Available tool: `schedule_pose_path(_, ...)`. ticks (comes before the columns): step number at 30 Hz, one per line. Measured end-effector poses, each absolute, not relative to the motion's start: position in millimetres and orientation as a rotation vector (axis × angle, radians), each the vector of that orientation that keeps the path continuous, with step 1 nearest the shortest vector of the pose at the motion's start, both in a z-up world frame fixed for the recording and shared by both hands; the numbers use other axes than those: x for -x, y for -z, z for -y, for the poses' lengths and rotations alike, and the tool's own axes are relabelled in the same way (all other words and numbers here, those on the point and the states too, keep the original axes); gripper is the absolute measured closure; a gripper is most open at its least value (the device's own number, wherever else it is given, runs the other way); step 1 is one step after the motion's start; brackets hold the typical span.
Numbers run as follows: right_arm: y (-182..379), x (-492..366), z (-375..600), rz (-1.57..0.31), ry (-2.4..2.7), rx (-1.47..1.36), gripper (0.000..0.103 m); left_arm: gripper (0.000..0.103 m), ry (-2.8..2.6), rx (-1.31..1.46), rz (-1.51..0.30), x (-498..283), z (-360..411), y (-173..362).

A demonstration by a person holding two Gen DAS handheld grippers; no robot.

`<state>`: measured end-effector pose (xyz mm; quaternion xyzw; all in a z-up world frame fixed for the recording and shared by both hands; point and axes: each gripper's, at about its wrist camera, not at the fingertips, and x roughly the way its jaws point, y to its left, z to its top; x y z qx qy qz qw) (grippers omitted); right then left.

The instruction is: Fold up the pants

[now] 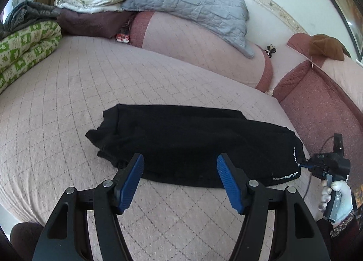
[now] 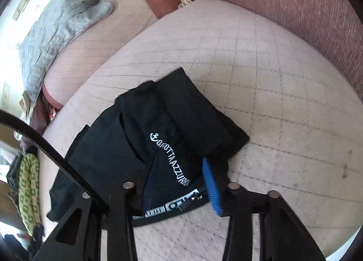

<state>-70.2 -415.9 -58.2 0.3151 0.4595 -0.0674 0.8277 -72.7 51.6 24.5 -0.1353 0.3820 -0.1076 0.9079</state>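
Pants (image 1: 192, 145) just beyond open left claw (image 1: 180, 165) — untouched

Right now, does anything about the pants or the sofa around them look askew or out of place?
Only the fold. The black pants lie as an uneven bundle on the pink quilted cushion, their left-end layers staggered rather than flush. The right gripper is shut on the waistband end; the left gripper hovers open, holding nothing.

a home living room; a quilt-covered sofa (image 1: 68, 93), grey pillow (image 1: 192, 0) and folded blankets (image 1: 25, 43)
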Motion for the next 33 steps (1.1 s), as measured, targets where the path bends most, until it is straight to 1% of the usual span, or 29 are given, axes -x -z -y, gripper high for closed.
schedule_pose_path(6,36,105,416,-0.901,0.124,-0.713,0.100,0.036,0.239,0.285,-0.801,59,-47,-23)
schedule_pose_path(7,34,112,416,-0.899,0.133,-0.712,0.102,0.036,0.244,0.277,-0.802,55,-44,-23)
schedule_pose_path(11,34,134,418,-0.927,0.218,-0.646,0.102,0.035,0.279,0.250,-0.819,38,-26,-15)
schedule_pose_path(13,34,139,418,-0.932,0.242,-0.599,0.098,0.035,0.306,0.247,-0.839,27,-15,-7)
schedule_pose_path(14,32,137,417,-0.914,0.206,-0.616,0.098,0.035,0.317,0.244,-0.851,21,-10,-2)
schedule_pose_path(15,32,134,417,-0.912,0.183,-0.636,0.091,0.035,0.324,0.242,-0.856,16,-5,2)
schedule_pose_path(16,31,129,417,-0.909,0.162,-0.670,0.074,0.035,0.327,0.232,-0.871,8,0,9)
schedule_pose_path(17,32,122,418,-0.894,0.146,-0.699,0.069,0.035,0.327,0.222,-0.883,3,3,14)
schedule_pose_path(23,59,84,409,-0.985,0.173,-0.750,0.068,0.035,0.333,0.204,-0.875,-6,0,26)
schedule_pose_path(25,62,76,405,-0.970,0.204,-0.733,0.067,0.035,0.329,0.216,-0.878,-8,-5,29)
schedule_pose_path(26,61,75,403,-0.961,0.209,-0.724,0.070,0.035,0.328,0.224,-0.883,-10,-6,30)
schedule_pose_path(27,59,75,402,-0.942,0.206,-0.724,0.092,0.035,0.326,0.230,-0.887,-10,-7,31)
schedule_pose_path(28,57,75,401,-0.928,0.192,-0.737,0.097,0.035,0.328,0.233,-0.885,-11,-8,30)
schedule_pose_path(33,43,106,398,-0.897,0.170,-0.736,0.097,0.035,0.325,0.222,-0.883,-7,-9,27)
